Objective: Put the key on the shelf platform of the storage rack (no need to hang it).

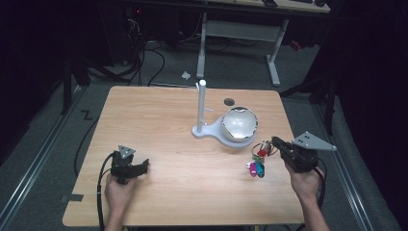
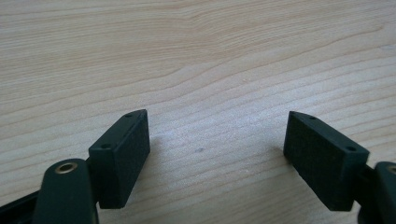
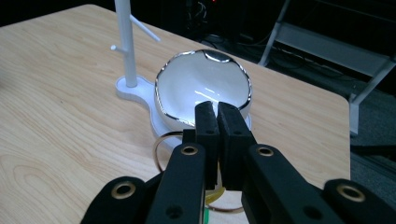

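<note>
Right gripper [image 3: 217, 114] jaws pinched together on a key ring [image 1: 263, 147], its coloured tags [image 1: 256, 166] dangling above the table [image 1: 168, 159] near the white bowl [image 1: 239, 123]. Left gripper [image 2: 217, 149] gapes empty on the wood. Risk — the thin ring slipping out, or swinging tags snagging the stand [image 1: 201, 108].

Tabletop [image 1: 183, 168] evenly lit from above against a dark, underexposed room along the upper and side edges of the high view; bright glare on the white bowl [image 1: 239, 124] at centre right; soft shadows beside the left gripper's pads [image 2: 122, 156]; near jaws slightly soft in both gripper views.
</note>
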The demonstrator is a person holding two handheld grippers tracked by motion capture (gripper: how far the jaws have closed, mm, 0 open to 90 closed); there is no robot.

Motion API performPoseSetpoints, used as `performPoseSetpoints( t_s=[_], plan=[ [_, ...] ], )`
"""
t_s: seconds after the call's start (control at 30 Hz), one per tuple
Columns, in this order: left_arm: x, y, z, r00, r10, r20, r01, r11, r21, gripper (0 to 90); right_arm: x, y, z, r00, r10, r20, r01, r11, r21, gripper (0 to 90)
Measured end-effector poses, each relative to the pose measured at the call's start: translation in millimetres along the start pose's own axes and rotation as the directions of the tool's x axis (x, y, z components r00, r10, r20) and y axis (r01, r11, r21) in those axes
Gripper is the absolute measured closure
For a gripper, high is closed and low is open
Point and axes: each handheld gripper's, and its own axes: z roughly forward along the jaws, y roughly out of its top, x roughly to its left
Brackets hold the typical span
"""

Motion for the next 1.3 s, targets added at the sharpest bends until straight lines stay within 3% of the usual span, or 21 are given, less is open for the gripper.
performPoseSetpoints(
  t_s=[0.63,0.93,1.3],
  plan=[
    [0.0,0.0,0.0,1.0,0.0,0.0,0.0,1.0,0.0,23.1,-7.3,37.8,-14.0,0.9996,-0.017,-0.021,0.016,0.998,-0.063,88.4],
    [0.0,0.0,0.0,1.0,0.0,0.0,0.0,1.0,0.0,23.1,-9.0,66.2,-20.1,0.9981,-0.042,-0.045,0.037,0.994,-0.105,88.4],
    [0.3,0.0,-0.1,1.0,-0.002,0.003,0.002,1.0,0.0,23.1,-10.3,93.2,-15.5,0.9962,-0.063,-0.06,0.056,0.991,-0.121,88.5]
  ],
)
